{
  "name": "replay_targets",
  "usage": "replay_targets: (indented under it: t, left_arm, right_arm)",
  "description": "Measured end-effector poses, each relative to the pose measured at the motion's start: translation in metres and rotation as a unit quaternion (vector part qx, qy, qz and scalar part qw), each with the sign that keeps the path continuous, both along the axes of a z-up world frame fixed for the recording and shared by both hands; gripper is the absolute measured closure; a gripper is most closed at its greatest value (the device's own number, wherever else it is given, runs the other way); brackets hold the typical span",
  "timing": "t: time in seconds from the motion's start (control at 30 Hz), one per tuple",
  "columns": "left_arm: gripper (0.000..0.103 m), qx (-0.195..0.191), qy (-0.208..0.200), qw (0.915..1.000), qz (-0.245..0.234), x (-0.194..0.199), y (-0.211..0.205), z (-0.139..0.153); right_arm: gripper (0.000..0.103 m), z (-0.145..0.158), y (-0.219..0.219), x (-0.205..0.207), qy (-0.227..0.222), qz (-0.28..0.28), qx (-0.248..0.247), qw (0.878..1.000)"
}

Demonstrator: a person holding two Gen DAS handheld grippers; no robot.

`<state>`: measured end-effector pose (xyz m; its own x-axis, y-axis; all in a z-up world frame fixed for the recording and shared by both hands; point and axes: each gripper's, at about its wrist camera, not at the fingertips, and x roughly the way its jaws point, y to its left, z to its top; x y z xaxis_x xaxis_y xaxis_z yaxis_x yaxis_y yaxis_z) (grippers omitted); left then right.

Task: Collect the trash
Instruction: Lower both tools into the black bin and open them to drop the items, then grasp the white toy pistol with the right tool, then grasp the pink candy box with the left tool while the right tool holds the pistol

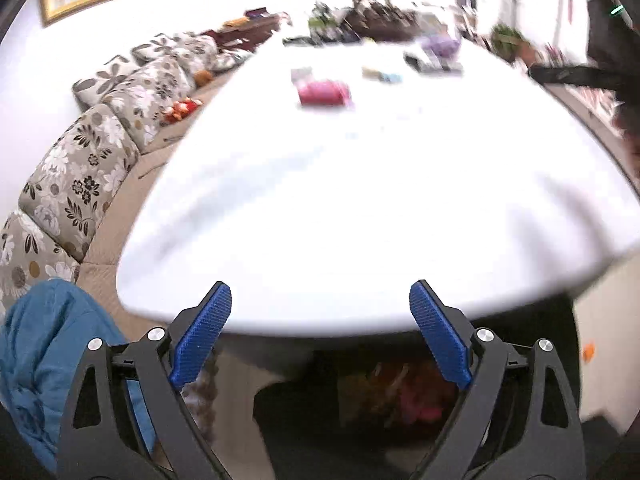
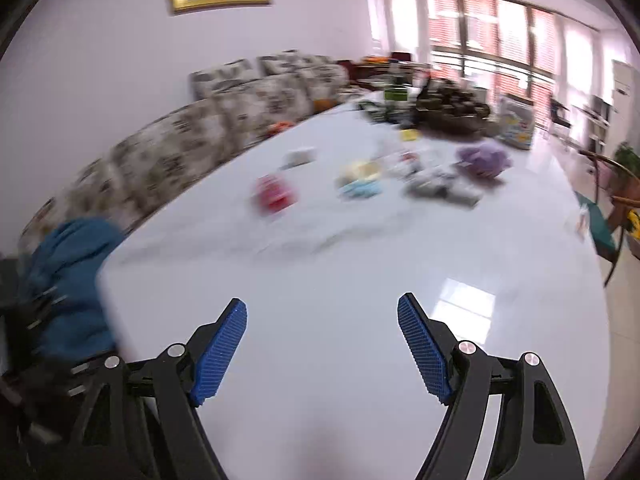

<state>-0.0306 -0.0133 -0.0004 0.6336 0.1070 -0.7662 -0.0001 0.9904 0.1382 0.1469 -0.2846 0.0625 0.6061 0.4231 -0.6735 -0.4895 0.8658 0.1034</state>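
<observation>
Blurred trash lies far across the white table (image 1: 360, 200): a pink-red packet (image 1: 324, 93), small yellow and blue pieces (image 1: 382, 74) and grey wrappers (image 1: 434, 62). The right wrist view shows the same red packet (image 2: 276, 194), yellow and blue pieces (image 2: 360, 180), grey wrappers (image 2: 440, 188) and a crumpled purple bag (image 2: 484, 158). My left gripper (image 1: 320, 292) is open and empty over the table's near edge. Below it sits a dark container (image 1: 400, 396) with colourful wrappers inside. My right gripper (image 2: 322, 304) is open and empty above the near part of the table (image 2: 320, 280).
A floral sofa (image 1: 80, 168) runs along the table's left side, with a blue garment (image 1: 44, 352) at its near end. Dark clutter and boxes (image 2: 448, 112) crowd the table's far end. A chair (image 2: 616, 200) and shiny floor lie to the right.
</observation>
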Motion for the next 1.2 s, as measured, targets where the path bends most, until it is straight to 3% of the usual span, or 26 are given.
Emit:
replay_targets:
  t: [0.1, 0.2, 0.33, 0.47, 0.57, 0.6, 0.7, 0.77, 1.03, 1.1, 1.2]
  left_arm:
    - [0.015, -0.031, -0.001, 0.9991, 0.030, 0.032, 0.004, 0.002]
    - [0.015, -0.063, 0.019, 0.9970, 0.041, 0.054, 0.006, -0.010]
    - [0.015, -0.056, 0.041, 0.9966, 0.046, 0.068, 0.005, -0.024]
    - [0.015, -0.060, 0.043, 0.9959, 0.052, 0.072, 0.002, -0.020]
    - [0.015, -0.058, 0.033, 0.9960, 0.059, 0.074, -0.001, -0.013]
    - [0.015, -0.057, 0.029, 0.9961, 0.060, 0.076, -0.002, -0.011]
    - [0.015, -0.061, 0.018, 0.9963, 0.058, 0.086, -0.007, -0.007]
    - [0.015, -0.059, 0.012, 0.9965, 0.058, 0.100, -0.008, -0.006]
    - [0.015, -0.047, -0.026, 0.9961, 0.070, 0.218, -0.005, -0.005]
    - [0.015, -0.046, -0.020, 0.9944, 0.093, 0.248, -0.004, -0.007]
    - [0.015, -0.063, -0.007, 0.9851, 0.160, 0.289, 0.000, -0.011]
  right_arm:
    - [0.026, -0.006, 0.006, 0.072, -0.003, -0.005, -0.043, 0.999]
    - [0.026, -0.023, 0.022, 0.133, 0.005, 0.042, -0.102, 0.994]
    - [0.027, -0.048, 0.035, 0.188, 0.010, 0.119, -0.167, 0.979]
    - [0.025, -0.059, 0.037, 0.230, 0.022, 0.149, -0.175, 0.973]
    - [0.019, -0.080, 0.032, 0.271, 0.103, 0.162, -0.157, 0.969]
    - [0.011, -0.084, 0.031, 0.275, 0.113, 0.162, -0.143, 0.970]
    - [0.008, -0.081, 0.032, 0.274, 0.090, 0.147, -0.124, 0.977]
    - [0.027, -0.075, 0.031, 0.261, 0.076, 0.123, -0.111, 0.983]
    - [0.028, -0.076, -0.004, 0.157, 0.082, 0.071, -0.071, 0.992]
    - [0.028, -0.078, -0.013, 0.136, 0.085, 0.069, -0.064, 0.992]
    - [0.028, -0.079, -0.026, 0.107, 0.094, 0.067, -0.049, 0.992]
